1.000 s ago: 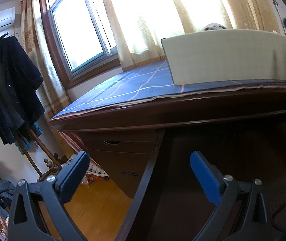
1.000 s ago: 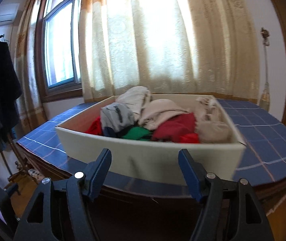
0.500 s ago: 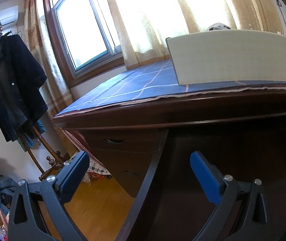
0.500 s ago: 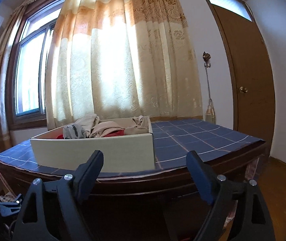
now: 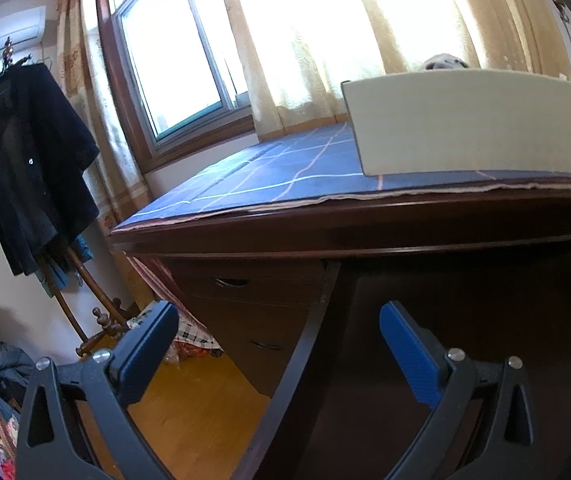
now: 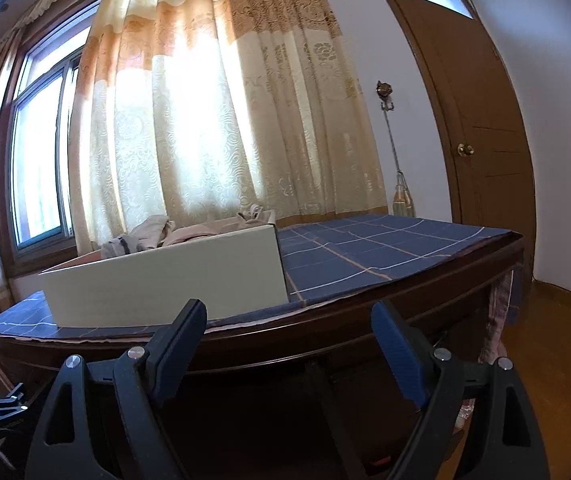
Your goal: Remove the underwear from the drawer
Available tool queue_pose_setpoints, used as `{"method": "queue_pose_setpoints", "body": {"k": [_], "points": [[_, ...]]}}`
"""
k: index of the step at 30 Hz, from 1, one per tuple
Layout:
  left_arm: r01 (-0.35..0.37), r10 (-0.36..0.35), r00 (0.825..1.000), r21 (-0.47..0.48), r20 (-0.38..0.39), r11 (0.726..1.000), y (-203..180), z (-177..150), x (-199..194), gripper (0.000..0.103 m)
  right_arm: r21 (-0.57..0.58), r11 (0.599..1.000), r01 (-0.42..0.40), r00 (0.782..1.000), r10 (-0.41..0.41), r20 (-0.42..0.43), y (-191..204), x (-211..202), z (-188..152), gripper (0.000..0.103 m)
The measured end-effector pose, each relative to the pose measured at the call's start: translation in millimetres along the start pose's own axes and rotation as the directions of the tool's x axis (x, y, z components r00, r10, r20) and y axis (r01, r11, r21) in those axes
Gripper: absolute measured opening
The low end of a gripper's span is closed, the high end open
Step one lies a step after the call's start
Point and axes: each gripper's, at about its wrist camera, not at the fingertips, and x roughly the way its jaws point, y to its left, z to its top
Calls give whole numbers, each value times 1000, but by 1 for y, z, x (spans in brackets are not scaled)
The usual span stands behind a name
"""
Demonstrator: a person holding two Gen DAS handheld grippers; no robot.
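One heap of underwear (image 6: 189,232), mixed soft garments in beige and grey, which we list as lying inside the cream drawer (image 6: 173,284); the drawer itself stands out of its cabinet on the blue checked cloth (image 6: 373,248) of the dark wooden desk (image 6: 325,344), and only the top of the heap shows above its front wall.

Handling, as we judge it: light, limp, not fragile, likely to tangle with its neighbours and drag one along. We would pinch a raised fold at the crest of the heap, above the drawer's rim, not a flat layer.

Right gripper (image 6: 289,344): below the drawer's front wall, jaws spread wide after just opening further, nothing between them.

Left gripper (image 5: 277,344): lower than the drawer, under the desk edge, jaws wide apart, empty.
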Motion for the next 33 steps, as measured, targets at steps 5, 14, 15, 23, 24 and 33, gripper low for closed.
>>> {"method": "queue_pose_setpoints", "body": {"k": [5, 14, 15, 23, 24, 33], "points": [[33, -33, 999, -92, 1, 995, 13, 1, 2, 103, 27, 999, 19, 1000, -19, 0, -5, 6, -2, 86], [93, -102, 993, -132, -66, 987, 18, 13, 10, 103, 10, 999, 40, 999, -40, 4, 0, 6, 29, 86], [95, -104, 992, -131, -65, 987, 18, 17, 8, 103, 15, 999, 42, 999, -42, 5, 1, 6, 37, 86], [158, -146, 983, -115, 108, 981, 17, 99, -42, 103, -23, 999, 46, 999, -46, -22, 29, 5, 104, 95], [175, -162, 979, -103, 121, 979, 13, 112, -49, 103, -23, 999, 29, 999, -30, -31, 35, 6, 111, 95], [239, -232, 958, -27, 168, 971, -11, 154, -91, 103, -14, 999, -48, 946, 41, -323, 74, 43, 147, 95]]}}
